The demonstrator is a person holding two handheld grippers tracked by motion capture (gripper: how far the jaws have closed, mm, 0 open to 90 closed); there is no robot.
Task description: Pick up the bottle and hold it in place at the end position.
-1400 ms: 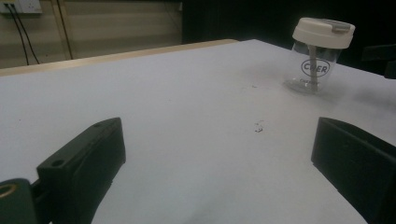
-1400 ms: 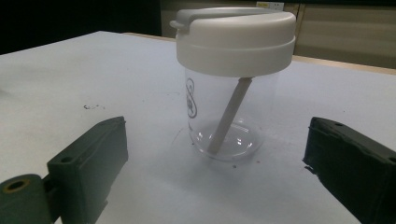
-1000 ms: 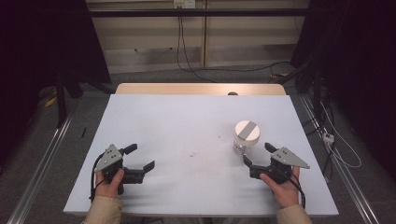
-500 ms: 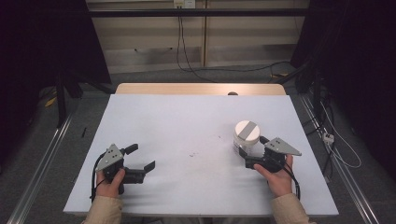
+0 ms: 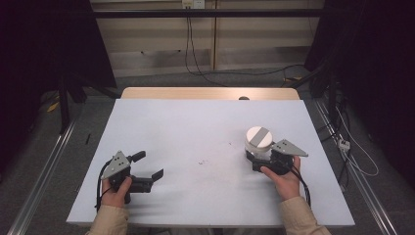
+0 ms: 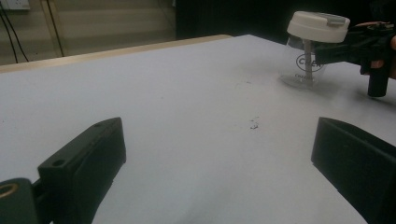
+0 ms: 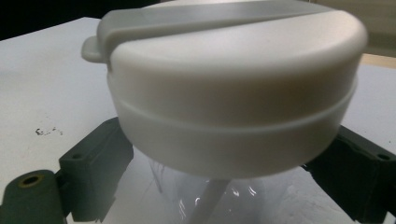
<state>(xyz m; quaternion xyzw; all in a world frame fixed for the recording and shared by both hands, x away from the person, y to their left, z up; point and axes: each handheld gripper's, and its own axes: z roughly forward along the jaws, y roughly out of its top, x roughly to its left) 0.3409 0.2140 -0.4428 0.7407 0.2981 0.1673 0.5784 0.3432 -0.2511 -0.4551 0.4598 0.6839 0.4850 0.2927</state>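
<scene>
Closing right hand-held gripper [image 5: 255, 157] around clear jar [image 5: 258, 145] below its white lid [image 7: 233, 88]; jaws just narrowing, contact uncertain. Squeeze evenly, keep jar upright. Left hand-held gripper [image 5: 147, 165] released.

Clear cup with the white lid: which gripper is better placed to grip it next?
Right. The right gripper already has its jaws on either side of the clear cup, just under the white lid, and they have been closing. The left gripper sits open, far across the table.

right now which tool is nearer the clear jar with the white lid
The right. The right tool has its jaws on either side of the clear jar, just under the white lid. The left tool rests far across the table.
</scene>
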